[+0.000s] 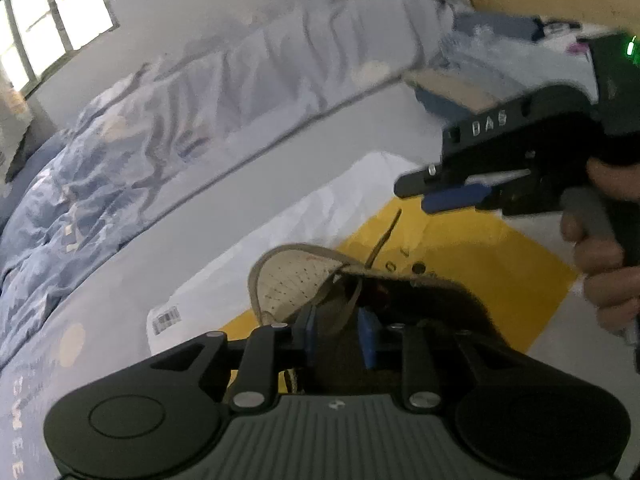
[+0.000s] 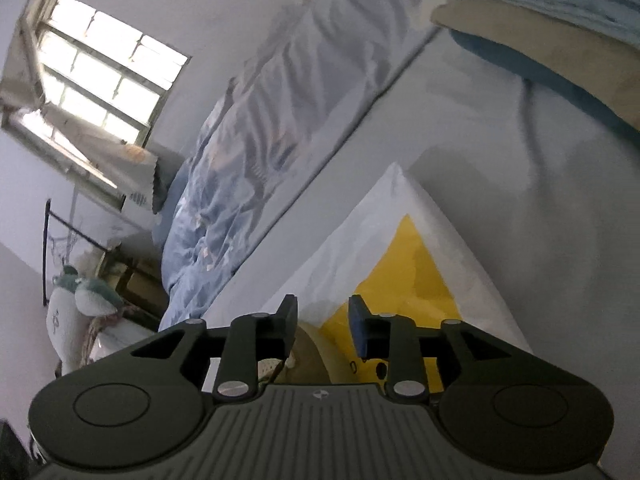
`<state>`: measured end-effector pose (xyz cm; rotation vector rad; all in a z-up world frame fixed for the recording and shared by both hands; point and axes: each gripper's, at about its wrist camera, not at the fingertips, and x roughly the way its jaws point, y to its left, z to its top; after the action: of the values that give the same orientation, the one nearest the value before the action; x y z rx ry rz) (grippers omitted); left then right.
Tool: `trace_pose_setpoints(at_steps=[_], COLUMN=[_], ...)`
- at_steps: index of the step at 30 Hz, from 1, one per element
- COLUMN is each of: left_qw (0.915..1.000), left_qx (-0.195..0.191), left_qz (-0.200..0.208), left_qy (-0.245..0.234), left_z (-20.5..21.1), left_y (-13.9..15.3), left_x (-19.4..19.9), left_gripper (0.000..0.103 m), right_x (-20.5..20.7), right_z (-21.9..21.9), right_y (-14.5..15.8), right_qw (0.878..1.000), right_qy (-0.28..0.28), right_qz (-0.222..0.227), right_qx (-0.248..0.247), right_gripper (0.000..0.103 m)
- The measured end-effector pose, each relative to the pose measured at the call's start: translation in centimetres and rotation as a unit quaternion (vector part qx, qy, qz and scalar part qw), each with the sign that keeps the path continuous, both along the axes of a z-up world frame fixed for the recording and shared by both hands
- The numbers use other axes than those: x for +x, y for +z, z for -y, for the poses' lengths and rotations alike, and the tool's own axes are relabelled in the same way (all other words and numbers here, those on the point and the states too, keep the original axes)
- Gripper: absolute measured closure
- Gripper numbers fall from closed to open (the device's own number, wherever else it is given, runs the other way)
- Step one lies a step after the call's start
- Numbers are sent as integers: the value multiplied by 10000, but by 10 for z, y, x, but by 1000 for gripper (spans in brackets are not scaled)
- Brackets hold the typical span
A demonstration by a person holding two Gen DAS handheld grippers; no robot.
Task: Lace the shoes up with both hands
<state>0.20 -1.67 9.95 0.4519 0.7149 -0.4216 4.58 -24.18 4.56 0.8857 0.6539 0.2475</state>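
Note:
A beige shoe (image 1: 288, 276) with a perforated pale inside lies on a yellow and white sheet (image 1: 460, 248), just beyond my left gripper (image 1: 338, 332). The left jaws stand a little apart over the shoe's dark opening. A loop of beige lace (image 1: 352, 300) hangs near the gap, and the pads do not press on it. A loose lace end (image 1: 386, 236) sticks up past the shoe. My right gripper (image 1: 420, 196), held by a hand (image 1: 604, 268), hovers above and right of that end. In the right wrist view the right gripper (image 2: 322, 320) is open with nothing between its fingers, and the shoe (image 2: 308, 356) sits below them.
The sheet (image 2: 360, 248) lies on a grey bed surface (image 1: 320, 128). Rumpled blue bedding (image 1: 80, 184) runs along the left, and a pillow (image 2: 540, 52) sits at the far right. A window (image 2: 100, 80) and a plush toy (image 2: 80, 300) are at the left.

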Motion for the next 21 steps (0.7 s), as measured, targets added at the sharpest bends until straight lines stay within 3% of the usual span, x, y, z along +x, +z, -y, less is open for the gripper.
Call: trace_pose_setpoints(at_steps=[3,5,8,12,18,21], left_qw=[9987,9963,9901,9789,9718,9694], left_qx=[-421,-722,-1138,-1729,-1935,-1993], left_qz=[206,339,486,256,-70,-110], left_qy=[186,328,667,1058,1343,1430], left_z=[-11,-20,-36,-55,-62,-62], left_y=[16,25,32,24,0,-8], left_x=[-15,-27,-42,-53,-40,-28], left_gripper=[79,68,62,62,62,70], right_x=[-2,-4,-9,-19,-22,-21], right_z=[3,-1,-4,-9,-26,-37], right_y=[1,6,13,22,17,16], right_qw=[9999,9999,9995,9990,9997,9998], right_qy=[-68,-50,-85,-113,48,112], right_qz=[48,158,304,426,237,141], right_qx=[77,23,13,-14,61,-71], right_gripper=[73,73,73,73,73,73])
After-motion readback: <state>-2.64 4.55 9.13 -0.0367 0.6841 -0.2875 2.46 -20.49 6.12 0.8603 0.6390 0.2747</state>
